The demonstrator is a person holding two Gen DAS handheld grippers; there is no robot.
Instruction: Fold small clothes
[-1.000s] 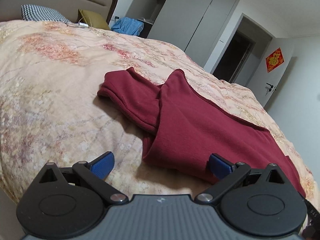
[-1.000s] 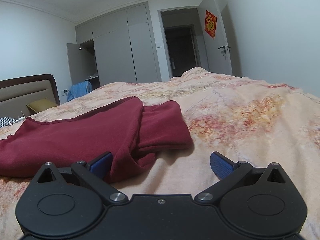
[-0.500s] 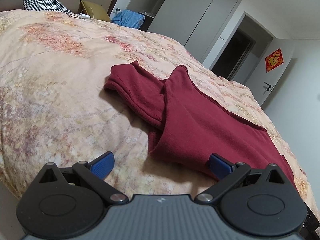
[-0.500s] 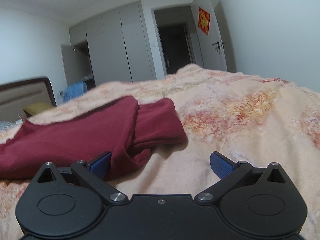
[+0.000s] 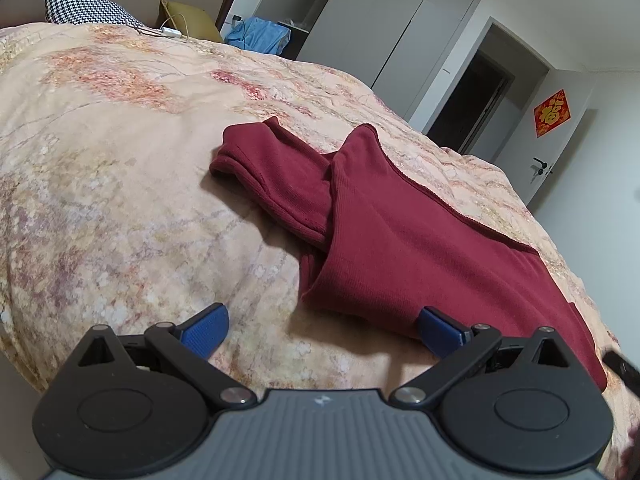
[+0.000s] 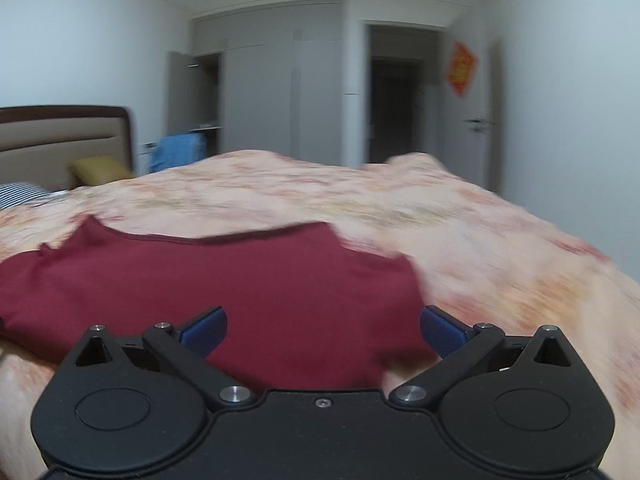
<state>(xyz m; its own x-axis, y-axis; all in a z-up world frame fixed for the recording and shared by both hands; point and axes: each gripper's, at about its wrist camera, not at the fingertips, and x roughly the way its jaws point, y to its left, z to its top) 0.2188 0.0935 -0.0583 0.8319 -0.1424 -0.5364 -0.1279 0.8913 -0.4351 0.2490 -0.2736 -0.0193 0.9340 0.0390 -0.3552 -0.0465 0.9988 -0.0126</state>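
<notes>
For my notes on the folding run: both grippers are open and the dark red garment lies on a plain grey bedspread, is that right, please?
Not quite: the bedspread is not plain grey but peach-coloured with a floral pattern, as the left wrist view shows clearly. The rest holds: the dark red garment lies on it, and the left gripper and the right gripper are both open.

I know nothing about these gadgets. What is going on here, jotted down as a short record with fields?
Setting: bedroom, floral bedspread on a bed
Garment: dark red top, lying on the bedspread, one sleeve folded across
Left gripper: open, at the garment's near edge, holding nothing
Right gripper: open, low over the red cloth, holding nothing
Image quality: right view blurred
Background: grey wardrobe, blue cloth, checked pillow
</notes>
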